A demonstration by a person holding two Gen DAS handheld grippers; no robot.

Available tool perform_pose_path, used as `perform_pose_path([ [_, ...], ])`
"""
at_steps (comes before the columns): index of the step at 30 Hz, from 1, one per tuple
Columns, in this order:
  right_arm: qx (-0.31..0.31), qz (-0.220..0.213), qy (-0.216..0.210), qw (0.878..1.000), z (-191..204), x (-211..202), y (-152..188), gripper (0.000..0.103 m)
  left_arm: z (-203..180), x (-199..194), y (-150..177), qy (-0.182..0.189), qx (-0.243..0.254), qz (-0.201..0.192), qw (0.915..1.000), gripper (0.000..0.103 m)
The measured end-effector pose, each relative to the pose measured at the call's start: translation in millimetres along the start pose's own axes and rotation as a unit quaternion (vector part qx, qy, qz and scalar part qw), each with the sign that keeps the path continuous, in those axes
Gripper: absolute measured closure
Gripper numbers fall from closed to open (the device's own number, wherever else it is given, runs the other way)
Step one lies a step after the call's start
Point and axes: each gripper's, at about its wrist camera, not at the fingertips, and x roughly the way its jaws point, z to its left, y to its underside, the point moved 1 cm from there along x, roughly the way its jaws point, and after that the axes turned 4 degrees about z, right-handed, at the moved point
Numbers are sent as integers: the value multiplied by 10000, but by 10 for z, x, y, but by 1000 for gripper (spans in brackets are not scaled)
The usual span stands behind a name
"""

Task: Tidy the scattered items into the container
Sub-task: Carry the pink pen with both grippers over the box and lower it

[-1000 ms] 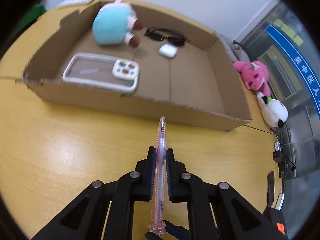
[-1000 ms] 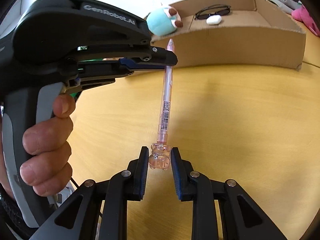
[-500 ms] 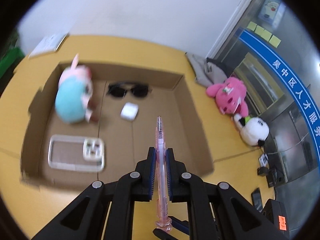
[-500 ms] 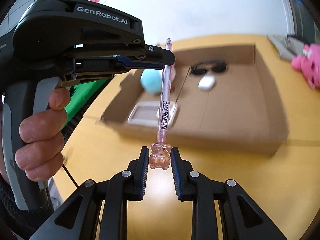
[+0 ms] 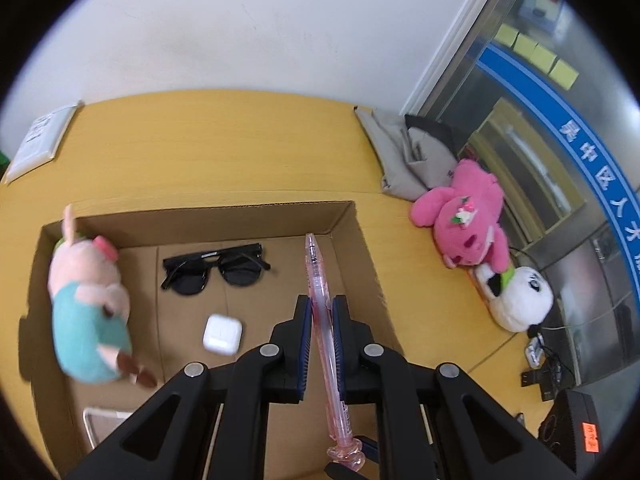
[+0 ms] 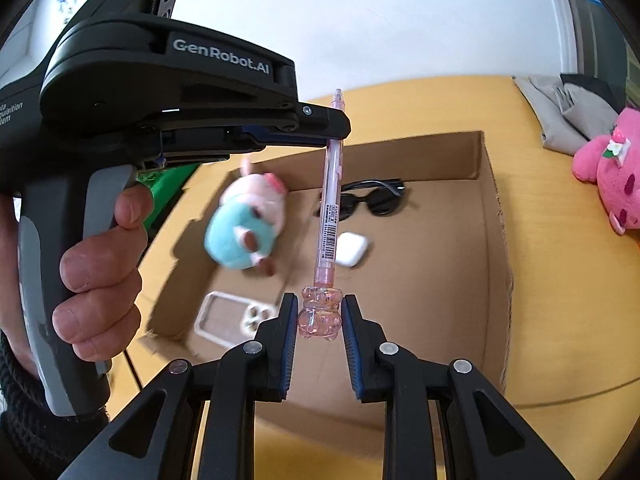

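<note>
"GenRobot.AI" printed in white on the black body of the left gripper (image 6: 334, 130), barcode label borne on the pink pen (image 6: 329, 236), digits too small to be read

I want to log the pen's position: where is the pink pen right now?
The pink pen is in the air over the cardboard box, barrel clamped by the left gripper, bear end between the right gripper fingers.

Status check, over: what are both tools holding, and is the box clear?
Left tool shut on pink pen; right tool on its bear end. Pen above cardboard box. Sunglasses, earbud case below.
</note>
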Motion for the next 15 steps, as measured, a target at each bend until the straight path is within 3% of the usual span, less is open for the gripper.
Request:
perform_pose_path([
  [5,313,411,175,9985,-308,369,-143,79,97,583,-229,139,-66,533,9985,94],
  [10,580,801,241,9948,-507,707,-223,79,268,1066,-251,201,-291,896,9954,94],
  [15,698,1120,576,9896,-637,993,-259,79,415,1402,-265,368,-469,1162,9914,94],
])
